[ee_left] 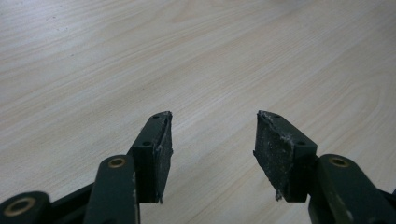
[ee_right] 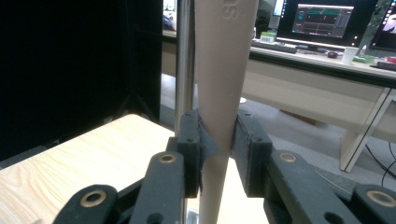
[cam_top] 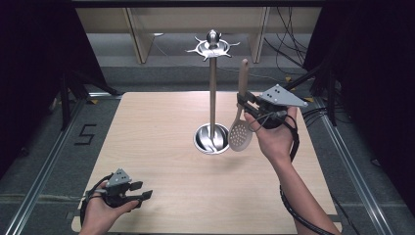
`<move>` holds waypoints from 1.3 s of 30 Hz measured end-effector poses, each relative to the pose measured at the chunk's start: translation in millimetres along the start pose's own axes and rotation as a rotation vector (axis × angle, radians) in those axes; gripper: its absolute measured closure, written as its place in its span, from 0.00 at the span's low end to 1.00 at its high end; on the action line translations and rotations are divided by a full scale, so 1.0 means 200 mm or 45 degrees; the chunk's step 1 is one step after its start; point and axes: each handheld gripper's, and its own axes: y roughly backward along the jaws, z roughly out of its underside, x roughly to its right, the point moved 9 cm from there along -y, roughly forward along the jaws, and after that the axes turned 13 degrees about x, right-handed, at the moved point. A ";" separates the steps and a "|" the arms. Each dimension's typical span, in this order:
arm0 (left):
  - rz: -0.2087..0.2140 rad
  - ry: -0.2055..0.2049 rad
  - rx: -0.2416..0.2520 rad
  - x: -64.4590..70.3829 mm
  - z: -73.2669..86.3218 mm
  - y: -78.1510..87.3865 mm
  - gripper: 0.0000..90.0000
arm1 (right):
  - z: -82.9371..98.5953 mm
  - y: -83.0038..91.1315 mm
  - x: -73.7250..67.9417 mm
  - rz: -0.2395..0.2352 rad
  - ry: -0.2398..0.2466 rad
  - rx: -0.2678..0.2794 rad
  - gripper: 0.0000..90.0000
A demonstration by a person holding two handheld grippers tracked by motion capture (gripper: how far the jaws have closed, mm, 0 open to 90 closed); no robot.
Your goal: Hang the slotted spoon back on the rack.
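Under both your claws lies the pale wooden surface (cam_top: 161,147), its near edge cut off at the bottom of the high view. Just left of your right claw (cam_top: 243,101) rises the steel utensil stand (cam_top: 213,93), a thin pole from a round dished base up to a hooked crown; in the right gripper view you see only a strip of that pole (ee_right: 185,60) behind the left jaw, its top and base out of frame. Your right claw is closed on the handle of a beige slotted spoon (cam_top: 241,132), held upright clear of the surface, the perforated bowl hanging below the jaws beside the stand's base. In the right gripper view the spoon's handle (ee_right: 223,74) is pinched between both pads, with raised lettering at the top cropped and unreadable. Your left claw (cam_top: 142,190) rests low at the near left corner, well apart from the stand. Its jaws stand wide apart (ee_left: 214,135) with nothing between them but bare wood; the pads look worn and frayed.
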 end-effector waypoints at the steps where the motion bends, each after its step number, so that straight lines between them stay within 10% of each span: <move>1: 0.000 0.000 0.000 0.00 0.00 0.00 0.51 | 0.00 0.00 0.00 0.001 0.005 -0.002 0.83; 39: -0.001 0.001 0.007 0.00 0.00 -0.01 0.51 | -0.03 -0.09 0.00 -0.097 0.032 -0.065 0.83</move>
